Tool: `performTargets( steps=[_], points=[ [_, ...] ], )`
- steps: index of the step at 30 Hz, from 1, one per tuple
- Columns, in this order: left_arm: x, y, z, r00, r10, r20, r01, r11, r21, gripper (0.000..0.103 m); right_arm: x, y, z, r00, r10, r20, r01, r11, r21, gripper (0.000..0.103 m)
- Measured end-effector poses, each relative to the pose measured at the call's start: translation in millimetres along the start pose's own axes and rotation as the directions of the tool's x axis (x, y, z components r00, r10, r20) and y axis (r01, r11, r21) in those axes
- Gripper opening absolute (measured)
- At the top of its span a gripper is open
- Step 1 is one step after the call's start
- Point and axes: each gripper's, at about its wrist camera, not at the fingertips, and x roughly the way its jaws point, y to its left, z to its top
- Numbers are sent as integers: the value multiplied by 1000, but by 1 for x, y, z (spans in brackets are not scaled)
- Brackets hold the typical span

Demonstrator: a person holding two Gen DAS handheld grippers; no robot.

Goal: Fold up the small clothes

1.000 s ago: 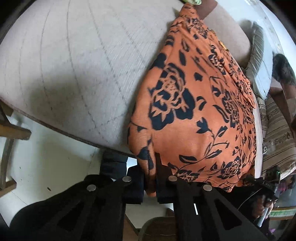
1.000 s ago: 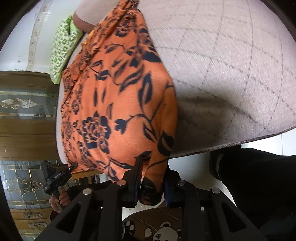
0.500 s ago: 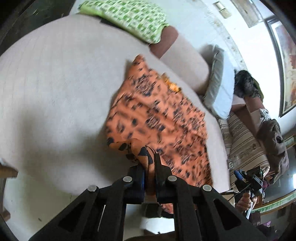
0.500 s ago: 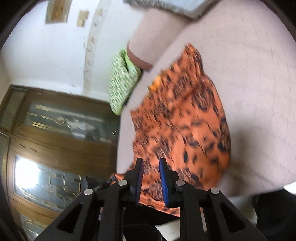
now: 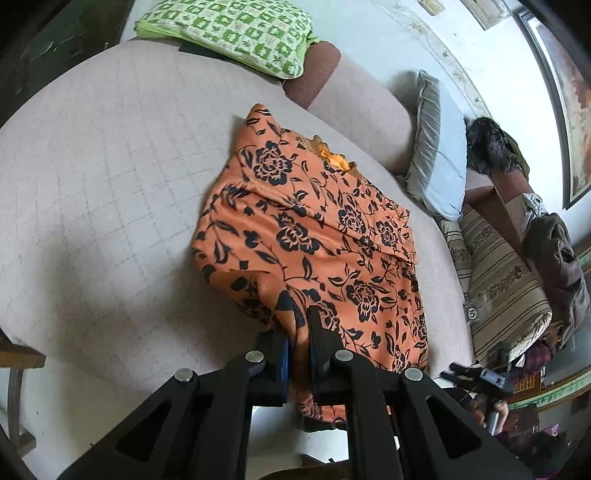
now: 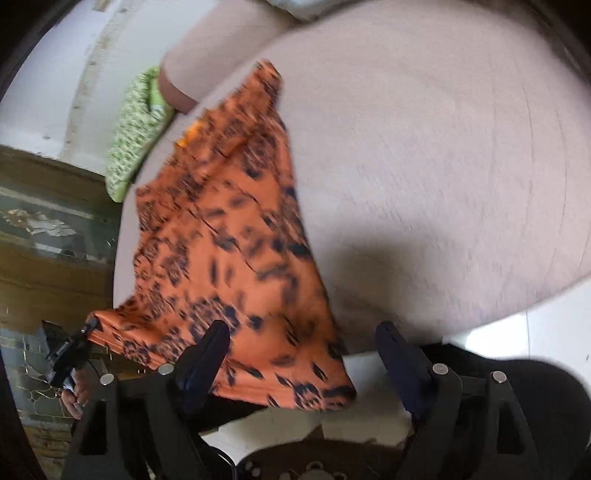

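1. The left gripper [image 5: 298, 334] had its fingers [image 5: 320, 332] closed almost fully, pinching a bunched fold of the orange floral garment [image 5: 314, 236] at its near edge.
2. The garment lay spread across the beige quilted cushion [image 5: 110, 177], its far corner pointing toward the backrest and its near hem draping over the cushion's front edge. A green checked pillow [image 5: 229, 33] sat behind on the armrest; a grey pillow [image 5: 439, 162] stood to the right.
3. In the right wrist view, the right gripper [image 6: 301, 354] had its fingers [image 6: 205, 354] spread wide and held nothing. The near hem of the garment [image 6: 229, 258] hung loose between them, over the edge of the cushion [image 6: 443, 147]. The left finger appeared to overlap the cloth; contact could not be confirmed through the motion blur.
4. Handling assessment: the fabric appeared thin, light and limp, draping and wrinkling freely. It would likely slip little but sag wherever unsupported. Corners or hem edges look the soundest holds, with both near corners taken to keep a fold square.
5. Change noted: one second earlier both grippers were clamped on the garment's near edge, close above the cushion. Half a second earlier the right fingers stood only narrowly apart; they were now wide, the cloth released. The left grip was unchanged.
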Motion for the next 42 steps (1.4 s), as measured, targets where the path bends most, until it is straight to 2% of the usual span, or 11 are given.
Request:
performTargets(
  steps=[7, 9, 11, 12, 15, 20, 25, 29, 33, 36, 42],
  points=[
    [-2, -2, -4, 1000, 12, 3, -12, 1000, -10, 8, 61, -30, -10, 984, 151, -94, -136, 979, 153, 84],
    [-2, -4, -5, 1000, 13, 2, -13, 1000, -9, 8, 86, -28, -16, 973, 161, -167, -129, 974, 188, 77],
    [-2, -4, -5, 1000, 17, 1, -17, 1000, -10, 8, 101, -25, -21, 971, 112, -209, -78, 983, 164, 37],
    [-2, -3, -6, 1000, 19, 0, -19, 1000, -13, 8, 103, -21, -22, 970, 117, -214, -87, 986, 144, 35],
    [-5, 1, -5, 1000, 19, 2, -19, 1000, -20, 8, 93, -2, -24, 979, 46, -201, -38, 998, 46, 7],
    [-9, 2, 3, 1000, 4, 15, -4, 999, -33, 8, 55, 41, -19, 981, 148, -125, -158, 984, -79, 7],
    [-13, -2, 22, 999, -19, 46, 21, 999, -38, 8, 22, 68, 20, 933, 359, 1, -358, 930, -88, 7],
    [-13, -5, 55, 996, -43, 81, 47, 998, -45, 8, 13, 80, 62, 895, 433, 103, -429, 901, -63, 7],
    [-1, -5, 109, 994, -45, 100, 52, 996, -68, 8, 17, 82, 134, 857, 462, 227, -476, 879, 8, 7],
    [18, -1, 157, 993, -47, 112, 58, 994, -98, 8, 31, 82, 186, 850, 436, 297, -471, 880, 55, 7],
    [96, 8, 243, 995, -4, 101, 19, 989, -147, 8, 79, 69, 284, 815, 433, 385, -522, 838, 161, 7]
  ],
)
